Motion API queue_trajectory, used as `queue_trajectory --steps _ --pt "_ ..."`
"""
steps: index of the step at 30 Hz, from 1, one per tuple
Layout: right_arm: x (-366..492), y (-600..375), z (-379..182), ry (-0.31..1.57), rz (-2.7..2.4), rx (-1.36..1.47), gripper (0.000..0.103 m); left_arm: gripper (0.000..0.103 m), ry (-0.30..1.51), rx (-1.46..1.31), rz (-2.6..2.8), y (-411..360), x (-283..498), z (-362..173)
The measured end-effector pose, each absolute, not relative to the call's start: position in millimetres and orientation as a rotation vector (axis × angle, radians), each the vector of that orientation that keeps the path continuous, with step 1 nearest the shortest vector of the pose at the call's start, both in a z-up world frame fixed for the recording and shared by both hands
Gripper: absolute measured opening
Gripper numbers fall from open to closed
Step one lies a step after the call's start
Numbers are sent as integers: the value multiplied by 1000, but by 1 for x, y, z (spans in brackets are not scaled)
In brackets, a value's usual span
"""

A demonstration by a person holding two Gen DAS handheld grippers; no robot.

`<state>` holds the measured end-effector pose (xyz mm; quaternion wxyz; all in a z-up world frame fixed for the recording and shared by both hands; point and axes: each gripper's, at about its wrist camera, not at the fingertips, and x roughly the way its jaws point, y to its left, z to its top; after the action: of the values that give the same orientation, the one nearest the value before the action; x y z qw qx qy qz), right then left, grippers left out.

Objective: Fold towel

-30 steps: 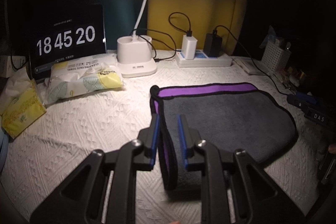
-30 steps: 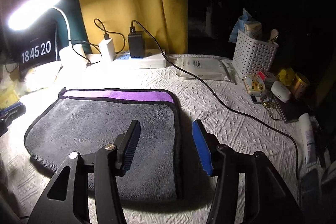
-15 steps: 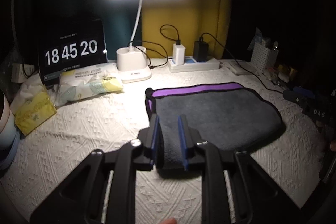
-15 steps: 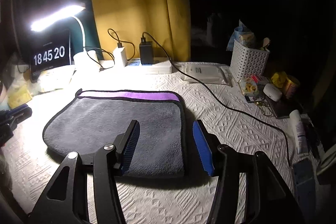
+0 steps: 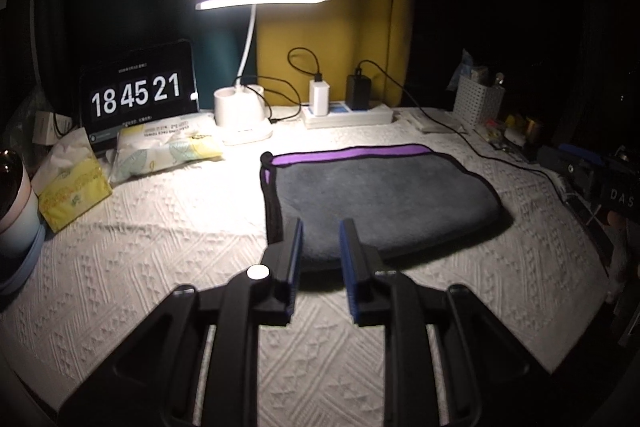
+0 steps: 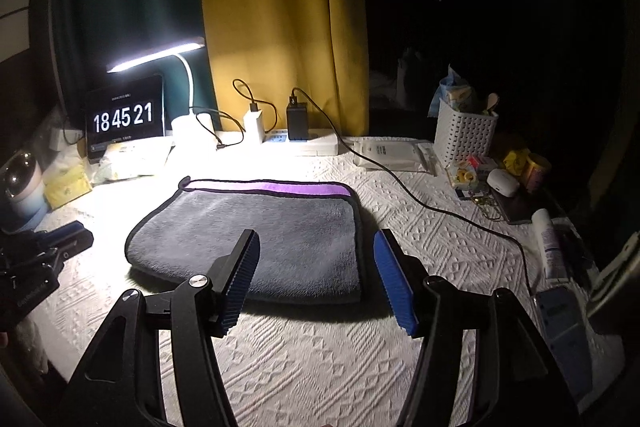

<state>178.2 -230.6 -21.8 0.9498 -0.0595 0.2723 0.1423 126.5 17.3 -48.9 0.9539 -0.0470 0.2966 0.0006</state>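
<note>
Below the lamp (image 5: 262, 1), towel (image 5: 380, 203) is lying folded flat on the desk (image 5: 160, 235). Plush, limp, light; likely sagging when lifted. Best pinching the bound edge. Left tongs (image 5: 320, 241) and right tongs (image 6: 316, 259) are hovering apart, gripping nothing.

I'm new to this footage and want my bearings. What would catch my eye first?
The glowing desk lamp at the back of the table, with the clock screen reading 18 45 21 to its left. Under the light, a folded grey towel with a purple band lies flat on the white tablecloth; both pairs of jaws stand open just short of it.
</note>
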Motion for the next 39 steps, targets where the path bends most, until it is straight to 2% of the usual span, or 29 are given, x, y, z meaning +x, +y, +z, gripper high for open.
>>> queue_trajectory --steps 30,39 --pt "90 -231 0 492 306 -127 63 20 492 -183 -75 -2 41 -30" --pt "67 -238 6 472 302 -123 63 20 461 -105 -40 -12 21 -30"
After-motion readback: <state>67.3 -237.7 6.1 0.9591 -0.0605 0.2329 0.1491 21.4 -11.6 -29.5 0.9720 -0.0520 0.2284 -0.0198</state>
